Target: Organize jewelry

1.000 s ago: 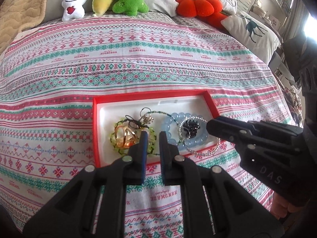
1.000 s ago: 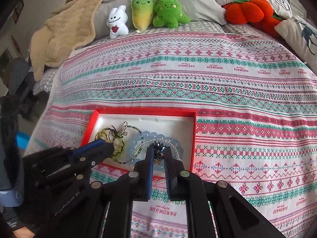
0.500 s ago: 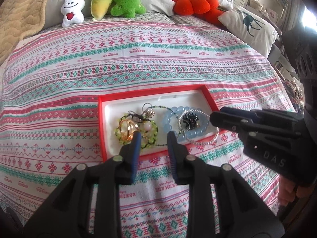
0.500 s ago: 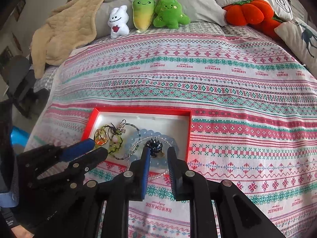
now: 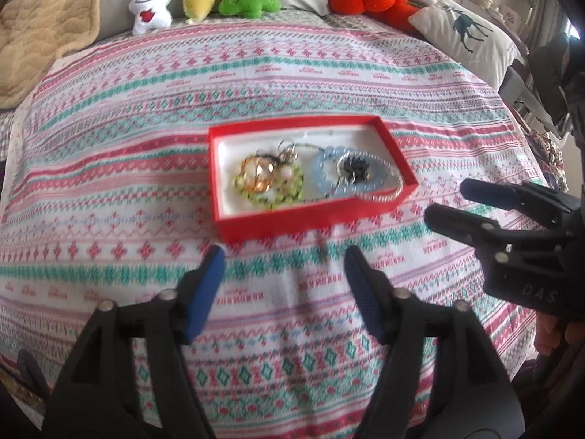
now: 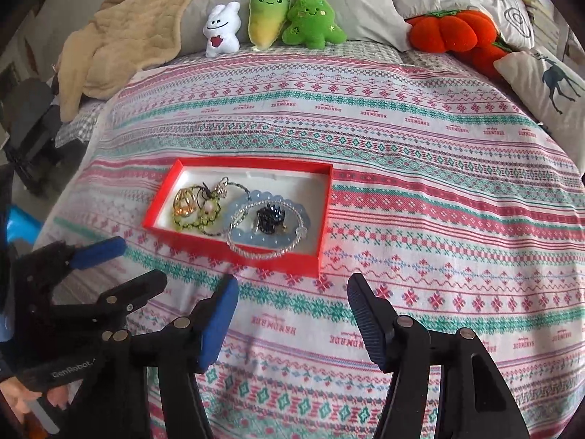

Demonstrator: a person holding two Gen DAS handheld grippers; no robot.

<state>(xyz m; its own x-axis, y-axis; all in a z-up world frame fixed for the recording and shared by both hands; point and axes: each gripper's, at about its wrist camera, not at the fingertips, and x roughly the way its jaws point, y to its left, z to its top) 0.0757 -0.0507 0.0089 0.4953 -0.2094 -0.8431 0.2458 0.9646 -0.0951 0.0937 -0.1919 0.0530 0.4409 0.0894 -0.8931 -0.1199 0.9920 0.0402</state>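
The jewelry (image 6: 239,217) is seen gathered in the red box (image 6: 309,267) on the bed; a release step is judged under way. The jaws of the left gripper (image 5: 281,285) and right gripper (image 6: 290,314) are opening, nothing between them. Next, any tidying would call for a fresh approach. Only the right view shows the beaded bracelet (image 6: 268,252) lapping the box's near rim clearly.

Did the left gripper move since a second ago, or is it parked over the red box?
Yes. The left gripper has backed away from the red box; its opening fingers are empty.
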